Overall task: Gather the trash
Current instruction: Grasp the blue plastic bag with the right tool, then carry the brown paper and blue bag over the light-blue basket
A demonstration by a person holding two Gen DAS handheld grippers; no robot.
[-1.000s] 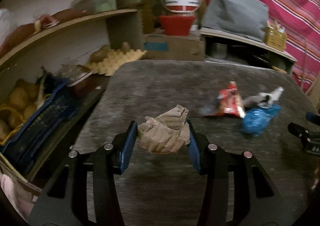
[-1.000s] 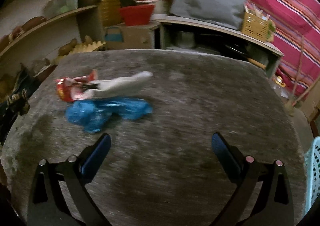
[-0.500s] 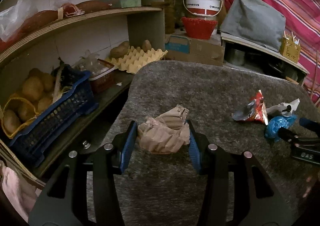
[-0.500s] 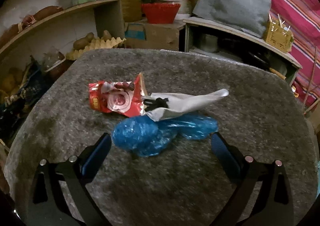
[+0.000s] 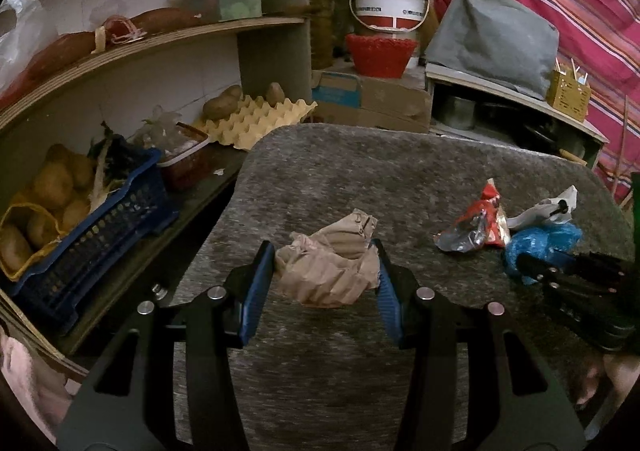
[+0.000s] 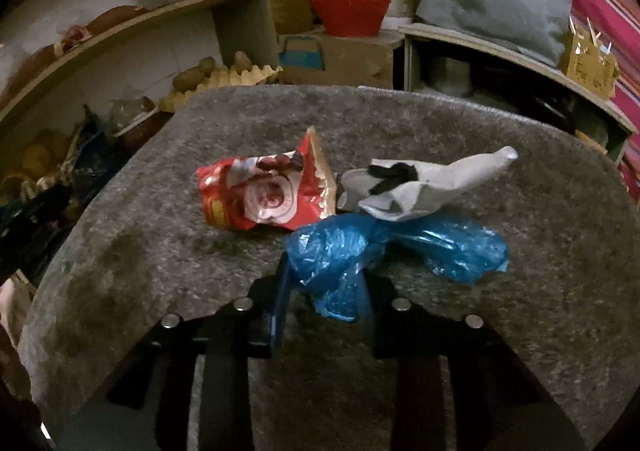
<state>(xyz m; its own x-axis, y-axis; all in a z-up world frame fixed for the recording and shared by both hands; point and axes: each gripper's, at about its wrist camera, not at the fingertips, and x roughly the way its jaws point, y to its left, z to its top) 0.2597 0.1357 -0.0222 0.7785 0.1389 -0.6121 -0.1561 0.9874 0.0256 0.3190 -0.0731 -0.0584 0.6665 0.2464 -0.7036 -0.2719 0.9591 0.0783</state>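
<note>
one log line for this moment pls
left gripper: holds brown paper wad | right gripper: jaws just closing on blue plastic bag | red wrapper: on table

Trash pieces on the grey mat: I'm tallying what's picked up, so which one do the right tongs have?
The blue plastic bag; the right tongs have just closed on its near end. The red wrapper and white paper lie free behind it.

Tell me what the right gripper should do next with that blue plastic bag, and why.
Probably lift it straight up. The right gripper has just been closing, and its pads now pinch the blue plastic bag, which lies against the red snack wrapper and white paper; the left gripper already holds crumpled brown paper.
</note>
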